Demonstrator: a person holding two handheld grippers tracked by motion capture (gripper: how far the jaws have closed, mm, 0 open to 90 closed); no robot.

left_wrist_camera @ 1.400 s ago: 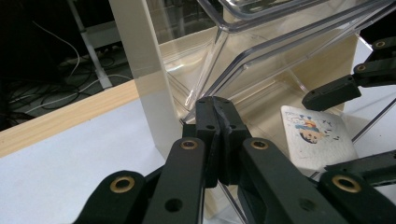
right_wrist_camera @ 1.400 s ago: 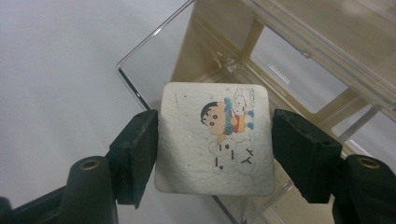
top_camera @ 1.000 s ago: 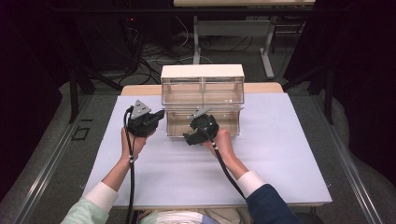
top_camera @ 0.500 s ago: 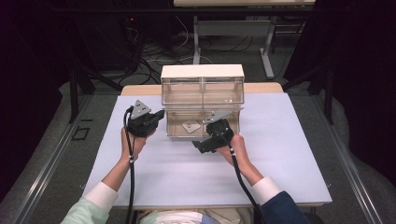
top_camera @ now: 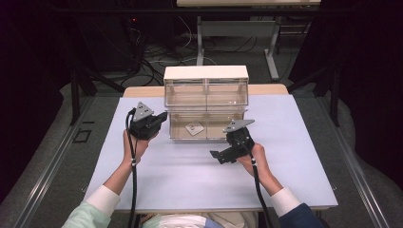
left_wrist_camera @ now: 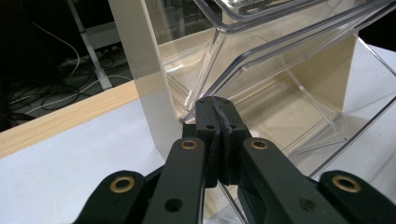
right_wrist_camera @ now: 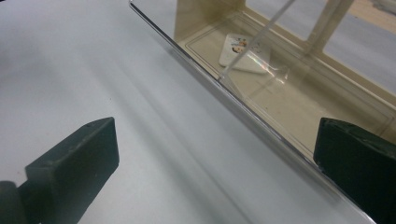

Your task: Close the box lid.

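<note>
A cream cabinet (top_camera: pixel 206 72) with clear drawers stands at the back of the table. Its lower drawer (top_camera: pixel 205 137) is pulled out, and a small white card (top_camera: pixel 194 128) lies flat on its floor. My left gripper (top_camera: pixel 163 115) is shut, its tips (left_wrist_camera: pixel 215 103) at the drawer's left corner beside the cabinet's side wall (left_wrist_camera: pixel 140 56). My right gripper (top_camera: pixel 222 156) hovers low over the mat just in front of the drawer. Its jaws have just been opening and now stand wide, with nothing between them. In the right gripper view (right_wrist_camera: pixel 215 140) the card (right_wrist_camera: pixel 239 52) shows behind the clear drawer front (right_wrist_camera: pixel 243 100).
A white mat (top_camera: pixel 190 180) covers the wooden table (top_camera: pixel 142 90), with free room in front of and beside the cabinet. Two shut clear drawers (top_camera: pixel 206 94) sit above the open one. Cables and table legs lie on the dark floor (top_camera: pixel 157 52) behind.
My right gripper has drawn back from over the open drawer toward the person and to the right, and its jaws have spread. The white card now lies uncovered in the drawer. The left gripper has stayed put.
</note>
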